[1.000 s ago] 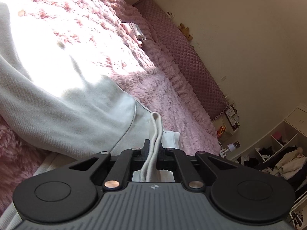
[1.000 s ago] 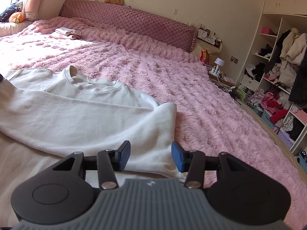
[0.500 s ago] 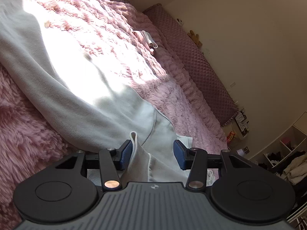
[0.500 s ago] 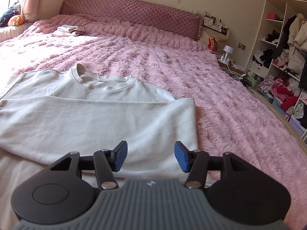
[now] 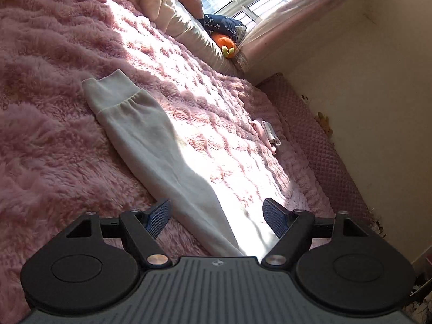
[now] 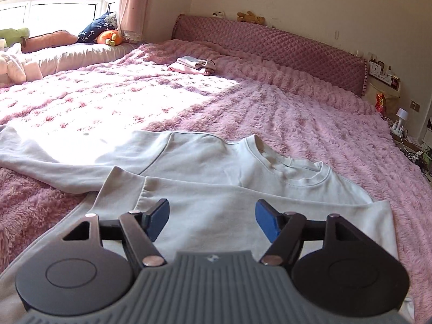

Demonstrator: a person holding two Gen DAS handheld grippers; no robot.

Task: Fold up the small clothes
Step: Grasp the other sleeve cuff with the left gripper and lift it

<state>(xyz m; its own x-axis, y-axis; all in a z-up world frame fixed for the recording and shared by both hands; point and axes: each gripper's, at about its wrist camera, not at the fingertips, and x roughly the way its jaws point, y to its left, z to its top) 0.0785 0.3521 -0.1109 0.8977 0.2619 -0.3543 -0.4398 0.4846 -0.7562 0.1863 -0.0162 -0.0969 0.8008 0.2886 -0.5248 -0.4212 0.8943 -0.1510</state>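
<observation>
A white long-sleeved sweatshirt lies flat on the pink fluffy bed cover, neck hole toward the headboard. One sleeve is folded across its body. The other sleeve stretches out over the cover, cuff at the far end. My left gripper hovers above this sleeve near the shoulder end, its jaws opening wide with nothing pressed between the pads. My right gripper hangs over the folded sleeve on the shirt's body, jaws also opening, gripping nothing.
A small stack of folded clothes sits near the quilted headboard. Pillows and an orange plush toy line the window side. A bedside shelf with a lamp and cables stands to the right.
The left gripper let go of the sweatshirt edge, opened wide and swung over to the outstretched sleeve. The right gripper opened further and swung left over the shirt's body.
</observation>
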